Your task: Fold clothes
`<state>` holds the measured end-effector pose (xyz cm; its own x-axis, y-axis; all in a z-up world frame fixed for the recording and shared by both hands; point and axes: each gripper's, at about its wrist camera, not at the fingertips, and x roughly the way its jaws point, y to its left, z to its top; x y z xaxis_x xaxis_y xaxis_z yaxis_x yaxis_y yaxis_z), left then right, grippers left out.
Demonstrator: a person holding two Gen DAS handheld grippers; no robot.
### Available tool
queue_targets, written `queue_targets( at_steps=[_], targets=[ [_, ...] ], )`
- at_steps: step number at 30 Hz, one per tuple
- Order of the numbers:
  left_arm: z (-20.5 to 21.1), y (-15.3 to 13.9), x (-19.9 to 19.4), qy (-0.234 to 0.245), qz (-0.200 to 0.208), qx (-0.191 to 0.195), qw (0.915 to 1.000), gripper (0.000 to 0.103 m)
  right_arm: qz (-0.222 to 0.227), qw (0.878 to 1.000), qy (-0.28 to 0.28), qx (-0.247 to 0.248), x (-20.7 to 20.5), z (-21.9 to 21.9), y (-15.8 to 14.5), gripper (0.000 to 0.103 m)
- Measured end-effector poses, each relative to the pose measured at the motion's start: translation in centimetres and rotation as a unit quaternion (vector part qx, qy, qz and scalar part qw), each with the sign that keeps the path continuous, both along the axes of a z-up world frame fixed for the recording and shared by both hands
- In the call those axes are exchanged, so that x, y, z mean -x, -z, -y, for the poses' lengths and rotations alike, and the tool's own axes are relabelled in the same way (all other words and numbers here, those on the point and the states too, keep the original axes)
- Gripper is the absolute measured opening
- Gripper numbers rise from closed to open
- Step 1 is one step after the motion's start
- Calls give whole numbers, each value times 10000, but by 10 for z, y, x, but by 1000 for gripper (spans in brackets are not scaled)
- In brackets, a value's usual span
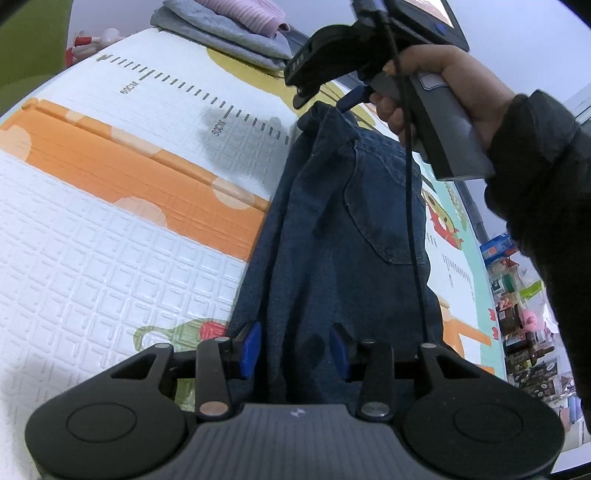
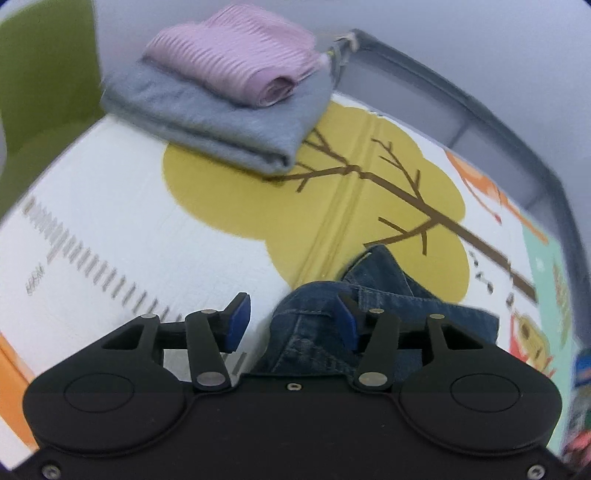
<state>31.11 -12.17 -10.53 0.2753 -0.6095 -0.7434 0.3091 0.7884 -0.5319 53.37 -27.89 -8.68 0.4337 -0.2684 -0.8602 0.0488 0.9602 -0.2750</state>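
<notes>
My left gripper [image 1: 294, 350]: tilted down, jaws parted, released over the dark blue denim jeans [image 1: 343, 236] lying lengthwise on the printed foam play mat [image 1: 110, 229]. My right gripper [image 2: 291, 319]: released, jeans waistband at its right pad. At 11 o'clock: folded grey towel [image 2: 229, 122] under a pink ribbed cloth [image 2: 240, 55].

Left wrist view: jeans [image 1: 332, 229] lie centre frame on the play mat [image 1: 110, 229], running from bottom centre toward the top. Folded towel [image 1: 229, 37] on the mat at upper centre, ribbed cloth [image 1: 243, 16] on top of it. Cluttered shelf [image 1: 524, 314] at right edge.
</notes>
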Motion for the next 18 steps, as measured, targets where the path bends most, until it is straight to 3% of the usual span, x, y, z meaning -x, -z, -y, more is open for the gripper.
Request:
queue_targets(
  at_steps=[5, 13, 16, 18],
  targets=[
    [-1, 1, 0, -24, -30, 26, 10000, 43, -423, 9932, -423, 998, -4, -20, 14, 46],
    [1, 1, -2, -24, -57, 53, 10000, 45, -951, 9755, -978, 1724, -3, -42, 34, 41],
    [1, 1, -3, -28, -70, 71, 9999, 44, -949, 9696, -989, 2027, -2, -45, 41, 22],
    [1, 1, -2, -24, -65, 68, 10000, 44, -843, 9783, -648, 1776, -5, -37, 33, 16]
  ],
)
